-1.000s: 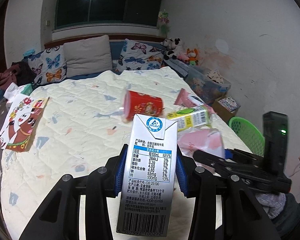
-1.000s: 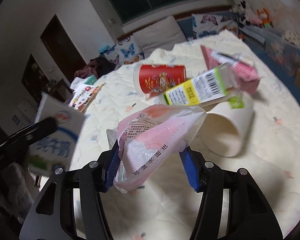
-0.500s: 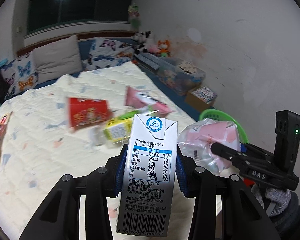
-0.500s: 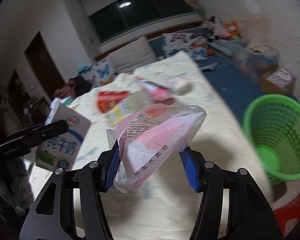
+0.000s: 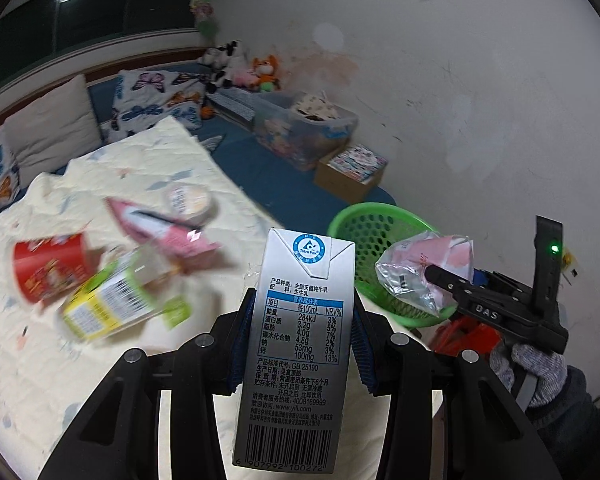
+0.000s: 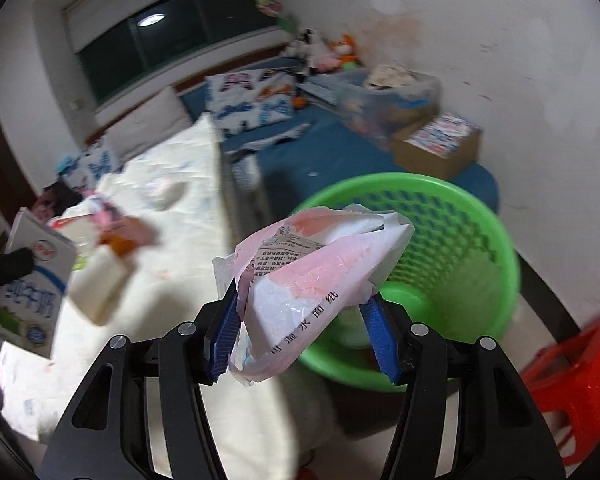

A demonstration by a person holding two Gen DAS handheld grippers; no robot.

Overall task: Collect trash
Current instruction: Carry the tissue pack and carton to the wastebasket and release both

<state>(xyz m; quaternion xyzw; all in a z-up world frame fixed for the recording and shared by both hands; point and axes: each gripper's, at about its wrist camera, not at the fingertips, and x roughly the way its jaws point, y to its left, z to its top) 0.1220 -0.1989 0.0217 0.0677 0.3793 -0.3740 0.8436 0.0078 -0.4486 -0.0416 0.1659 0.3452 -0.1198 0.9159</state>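
My left gripper [image 5: 301, 308] is shut on an upright silver-grey milk carton [image 5: 292, 380], held over the bed's right edge. To its right, my right gripper [image 6: 300, 312] is shut on a crumpled pink and white plastic wrapper [image 6: 312, 264], which hangs in front of the green mesh basket [image 6: 440, 216] on the floor. In the left wrist view the wrapper [image 5: 420, 264] shows before the basket [image 5: 364, 224]. On the quilt [image 5: 40, 380] lie a red paper cup [image 5: 52, 268], a yellow-green carton [image 5: 112, 304], a pink packet [image 5: 164, 228] and a round tub [image 5: 190, 200], all blurred.
A red plastic stool [image 6: 572, 360] stands right of the basket. A cardboard box [image 5: 352, 168] and a clear storage bin [image 5: 300, 128] sit on the blue floor mat by the white wall. Pillows and soft toys line the far end.
Both grippers have swung right, off the middle of the bed toward the green basket, which has grown large in the right wrist view. Each keeps its hold on its item.
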